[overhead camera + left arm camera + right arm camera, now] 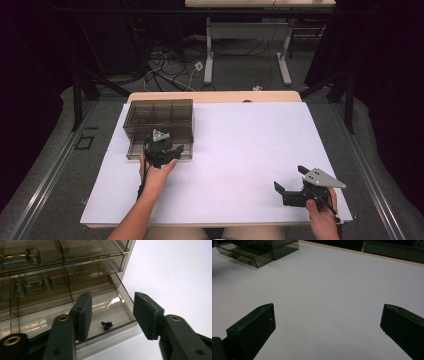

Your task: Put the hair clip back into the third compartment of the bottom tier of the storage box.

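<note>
Near the table's far-left corner, the left gripper (112,315), jaws wide, hovered over a screw (107,325) in the open drawer (126,302); right gripper (295,192) idled wide, empty

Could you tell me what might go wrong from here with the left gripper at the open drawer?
1. The small black screw lies loose in the pulled-out drawer; the left gripper, open above it, may pinch badly and flick it away.
2. One jaw hangs beyond the drawer's clear side wall, so lowering could strike the wall and shift the drawer cabinet.
</note>
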### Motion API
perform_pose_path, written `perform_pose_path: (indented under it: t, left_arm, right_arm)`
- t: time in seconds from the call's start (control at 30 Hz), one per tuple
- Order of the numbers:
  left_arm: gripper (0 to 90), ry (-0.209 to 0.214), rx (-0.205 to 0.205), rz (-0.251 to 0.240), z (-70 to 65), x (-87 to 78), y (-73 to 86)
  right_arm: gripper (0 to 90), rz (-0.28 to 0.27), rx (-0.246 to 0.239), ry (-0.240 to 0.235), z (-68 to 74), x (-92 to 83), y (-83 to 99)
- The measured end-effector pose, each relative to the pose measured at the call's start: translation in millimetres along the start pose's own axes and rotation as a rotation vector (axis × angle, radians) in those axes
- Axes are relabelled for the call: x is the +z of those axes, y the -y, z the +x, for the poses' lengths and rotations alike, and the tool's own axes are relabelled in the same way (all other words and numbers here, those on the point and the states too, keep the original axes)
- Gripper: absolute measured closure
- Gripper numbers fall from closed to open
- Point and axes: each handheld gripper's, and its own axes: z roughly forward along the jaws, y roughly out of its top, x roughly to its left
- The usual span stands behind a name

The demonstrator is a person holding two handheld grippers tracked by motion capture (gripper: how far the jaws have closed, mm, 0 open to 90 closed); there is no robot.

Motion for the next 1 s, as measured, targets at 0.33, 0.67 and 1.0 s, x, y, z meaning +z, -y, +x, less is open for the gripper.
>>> perform_pose_path:
  t: [0.33,0.67,1.0]
  left_arm:
    - [41.6,0.027,-0.018,-0.024,-1.2,-9.5,-2.4]
    - [40.3,0.059,-0.022,-0.048,-3.6,-17.6,-4.5]
    - [27.7,0.09,-0.028,-0.06,-8.0,-24.3,-5.6]
  right_arm:
    - [0.0,0.006,-0.004,0.001,0.2,0.3,-0.3]
    - [0.0,0.0,-0.006,-0.001,-0.9,0.0,-0.5]
    - [0.0,0.016,-0.005,0.0,0.0,-0.1,-0.6]
